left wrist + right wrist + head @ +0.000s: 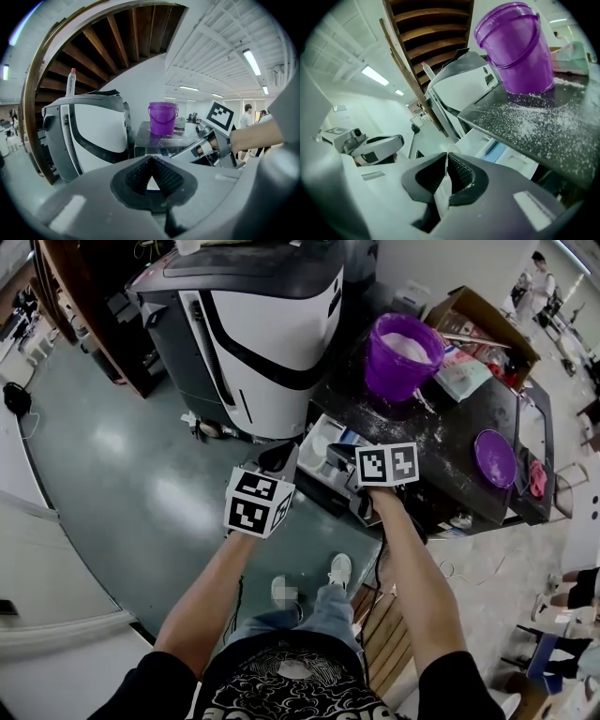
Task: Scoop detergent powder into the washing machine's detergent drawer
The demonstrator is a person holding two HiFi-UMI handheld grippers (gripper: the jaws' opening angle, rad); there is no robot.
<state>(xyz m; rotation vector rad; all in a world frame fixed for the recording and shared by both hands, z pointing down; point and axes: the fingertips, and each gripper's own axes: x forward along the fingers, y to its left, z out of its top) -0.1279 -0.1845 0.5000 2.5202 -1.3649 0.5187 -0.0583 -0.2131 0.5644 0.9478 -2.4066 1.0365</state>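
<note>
Fingers together: L gripper [152, 157], R gripper [446, 154]; purple bucket [401, 369] on table [466, 420].

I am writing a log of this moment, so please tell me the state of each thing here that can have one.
Bucket: upright, lid off, white powder inside.
Table: dusted with spilled powder.
Lid: lying on the table, apart from the bucket.
Drawer: seems pulled out.
Left gripper: jaws together, empty.
Right gripper: jaws together, empty.

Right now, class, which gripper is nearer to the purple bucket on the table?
Right. The right gripper is at the near edge of the table, in front of the bucket. The left gripper is further left, off the table, by the washing machine.
</note>
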